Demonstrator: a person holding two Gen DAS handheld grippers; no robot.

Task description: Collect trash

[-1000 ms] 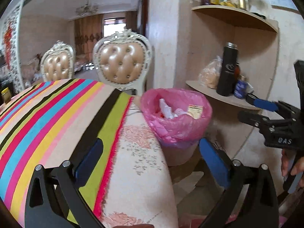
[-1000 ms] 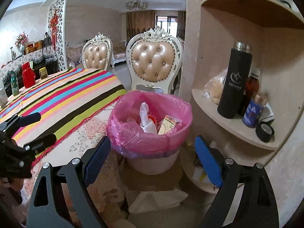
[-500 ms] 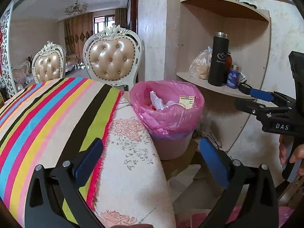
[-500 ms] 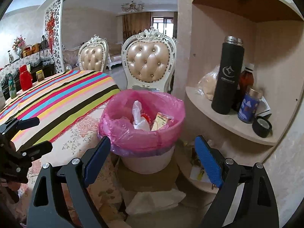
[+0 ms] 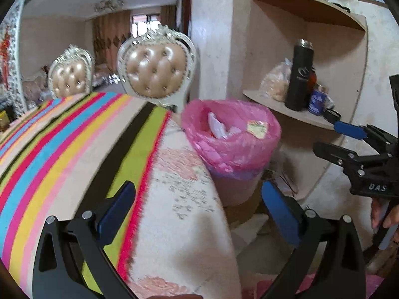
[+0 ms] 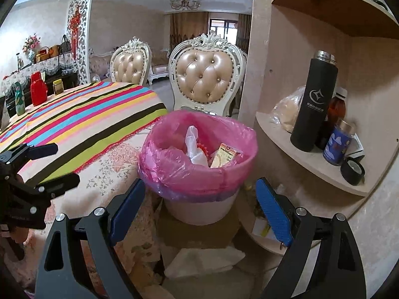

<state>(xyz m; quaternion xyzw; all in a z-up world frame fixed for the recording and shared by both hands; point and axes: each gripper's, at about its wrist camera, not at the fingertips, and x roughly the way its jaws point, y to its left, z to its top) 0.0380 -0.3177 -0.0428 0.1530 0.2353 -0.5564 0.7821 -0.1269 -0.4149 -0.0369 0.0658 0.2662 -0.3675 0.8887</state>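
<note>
A white bin lined with a pink bag stands on the floor between the table and the corner shelf; it also shows in the left wrist view. Inside lie a white plastic bag and a yellow wrapper. My right gripper is open and empty, just in front of the bin. My left gripper is open and empty above the table's edge. Each gripper shows in the other's view: the right one and the left one.
A table with a striped cloth is to the left, with two padded chairs behind. A corner shelf holds a black flask, jars and a tape roll. White paper lies on the floor.
Both views shifted slightly: the left gripper's view swung and blurred, with the bin now a little further right. The right gripper stays in front of the bin. Both stay open.
</note>
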